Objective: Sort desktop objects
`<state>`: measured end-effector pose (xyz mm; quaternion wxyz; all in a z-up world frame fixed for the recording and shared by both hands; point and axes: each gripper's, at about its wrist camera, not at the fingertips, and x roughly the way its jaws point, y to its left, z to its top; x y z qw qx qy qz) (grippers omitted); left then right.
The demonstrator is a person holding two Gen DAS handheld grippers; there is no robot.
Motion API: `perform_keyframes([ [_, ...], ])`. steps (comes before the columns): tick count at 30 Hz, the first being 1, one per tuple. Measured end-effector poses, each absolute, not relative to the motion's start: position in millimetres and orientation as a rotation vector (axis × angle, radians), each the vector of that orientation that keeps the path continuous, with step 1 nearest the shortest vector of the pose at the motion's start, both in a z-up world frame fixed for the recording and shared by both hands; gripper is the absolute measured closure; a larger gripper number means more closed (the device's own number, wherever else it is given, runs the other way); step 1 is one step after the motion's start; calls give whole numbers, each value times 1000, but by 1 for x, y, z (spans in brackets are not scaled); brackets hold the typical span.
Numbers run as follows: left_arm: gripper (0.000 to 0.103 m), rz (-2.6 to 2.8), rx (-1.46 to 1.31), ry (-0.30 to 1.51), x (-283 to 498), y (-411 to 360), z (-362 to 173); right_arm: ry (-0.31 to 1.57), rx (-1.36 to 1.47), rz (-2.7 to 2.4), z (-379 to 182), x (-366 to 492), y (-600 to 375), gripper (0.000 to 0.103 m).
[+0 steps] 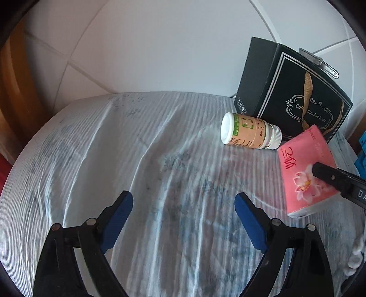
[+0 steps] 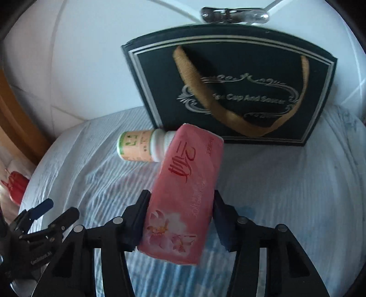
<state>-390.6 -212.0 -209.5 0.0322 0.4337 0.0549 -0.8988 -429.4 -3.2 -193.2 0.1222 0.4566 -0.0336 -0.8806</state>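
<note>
A pink tissue pack (image 2: 183, 201) with a flower print sits tilted between the fingers of my right gripper (image 2: 181, 205), which is shut on its two long sides. In the left wrist view the same pack (image 1: 304, 164) is at the right, with one black right finger (image 1: 324, 171) on it. A white bottle (image 1: 250, 131) with a tan and green label lies on its side just behind the pack, also seen as the bottle (image 2: 141, 146). My left gripper (image 1: 184, 203) is open over bare cloth, with nothing between its blue pads.
A black gift box (image 1: 274, 91) with a gold ribbon handle stands at the back against the white tiled wall, a metal clip (image 2: 233, 14) behind it. A wrinkled striped cloth (image 1: 137, 160) covers the table. A red object (image 2: 16, 185) lies off the left edge.
</note>
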Motion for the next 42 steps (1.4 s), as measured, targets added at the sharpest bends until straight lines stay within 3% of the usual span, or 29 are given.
perform_keyframes([
  [7,12,-2885,1315,41,-441,-171,-197,-126,1291,-2747,-172,-420,93,53],
  [15,11,-2815,1353,103,-505,-115,-207,-141,1330,-2867,-179,-418,162,52],
  [16,6,-2792,1346,78,-510,-110,-211,-149,1341,-2862,-183,-419,165,52],
  [19,0,-2802,1329,92,-514,-103,-217,-180,1340,-2846,-194,-421,174,52],
  [26,0,-2838,1299,71,-511,-101,-220,-178,1310,-2836,-195,-418,171,51],
  [30,0,-2854,1375,157,-492,-115,-227,-185,1323,-2825,-195,-419,169,51],
  [33,0,-2779,1352,-10,-475,-122,-236,-169,1327,-2802,-195,-418,164,52],
  [36,9,-2740,1401,19,-463,-139,-244,-143,1318,-2782,-195,-415,154,52],
  [42,10,-2780,1344,125,-454,-156,-230,-97,1303,-2785,-196,-415,142,51],
])
